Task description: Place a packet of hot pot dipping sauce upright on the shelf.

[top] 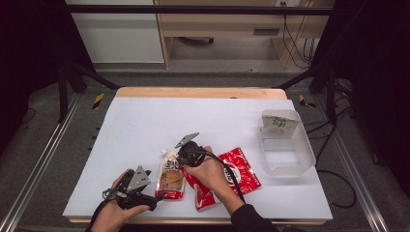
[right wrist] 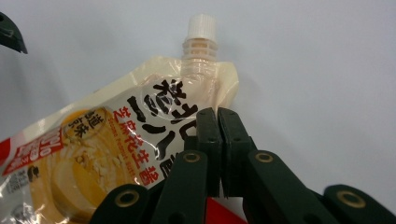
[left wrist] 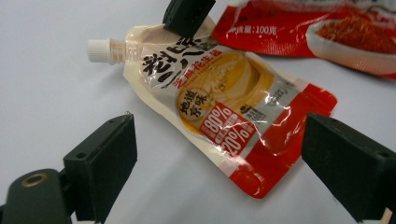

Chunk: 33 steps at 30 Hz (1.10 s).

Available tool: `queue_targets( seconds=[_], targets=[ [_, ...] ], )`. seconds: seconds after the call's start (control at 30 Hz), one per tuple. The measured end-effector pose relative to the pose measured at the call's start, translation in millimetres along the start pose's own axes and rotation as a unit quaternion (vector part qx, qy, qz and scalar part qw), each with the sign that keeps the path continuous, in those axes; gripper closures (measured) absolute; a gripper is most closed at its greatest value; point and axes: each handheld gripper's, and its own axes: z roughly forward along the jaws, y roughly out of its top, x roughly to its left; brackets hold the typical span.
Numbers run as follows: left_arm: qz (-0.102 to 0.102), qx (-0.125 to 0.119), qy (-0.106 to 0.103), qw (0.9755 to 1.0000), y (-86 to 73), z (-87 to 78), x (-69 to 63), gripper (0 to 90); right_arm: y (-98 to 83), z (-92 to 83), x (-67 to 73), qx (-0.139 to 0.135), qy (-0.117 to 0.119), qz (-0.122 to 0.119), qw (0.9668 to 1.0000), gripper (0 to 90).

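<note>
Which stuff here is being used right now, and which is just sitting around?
In use:
- spouted sauce pouch, its upper edge pinched in the shut right claw
- left claw, open, aimed at the pouch's bottom end

Just lying about:
- red snack packet
- clear plastic tub

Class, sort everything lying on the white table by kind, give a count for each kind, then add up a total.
Spouted sauce pouch with white cap: 1
Flat red foil food packet: 1
Clear plastic tub: 1
Total: 3
</note>
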Motion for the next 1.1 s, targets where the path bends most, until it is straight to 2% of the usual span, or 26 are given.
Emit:
queue_targets(
  seconds=[0.1,0.2,0.3,0.4,0.53,0.6,0.73,0.83,1.1],
  targets=[
    [-0.018,-0.027,0.005,0.9995,-0.3,-10.0,7.9,10.1,11.3,-4.7,4.5,-0.009,-0.002,-0.014,0.9999,89.6],
    [-0.036,-0.052,0.021,0.9978,-1.8,-21.4,18.3,10.2,22.1,-12.0,8.6,-0.013,-0.006,-0.03,0.9995,89.9],
    [-0.052,-0.077,0.036,0.995,-4.1,-32.6,28.3,10.3,34.2,-23.3,13.7,-0.022,-0.012,-0.047,0.9986,90.0],
    [-0.075,-0.099,0.052,0.9909,-7.4,-41.6,38.4,10.6,42.2,-33.8,16.6,-0.03,-0.018,-0.057,0.9978,90.0],
    [-0.095,-0.112,0.068,0.9869,-11.8,-48.5,47.9,10.7,50.4,-44.5,19.6,-0.037,-0.022,-0.07,0.9966,90.0],
    [-0.1,-0.115,0.072,0.9857,-12.9,-50.1,50.5,10.9,54.0,-48.5,21.4,-0.039,-0.025,-0.074,0.9962,90.0],
    [-0.101,-0.115,0.076,0.9853,-14.1,-50.9,52.4,11.4,60.1,-54.5,22.9,-0.043,-0.029,-0.081,0.9954,90.0],
    [-0.091,-0.113,0.074,0.9867,-13.5,-49.8,52.4,11.6,62.4,-56.3,23.3,-0.042,-0.029,-0.082,0.9953,90.0],
    [-0.081,-0.11,0.068,0.9884,-11.8,-46.9,52.4,11.9,63.3,-58.6,22.5,-0.039,-0.027,-0.088,0.995,90.0]
  ],
)
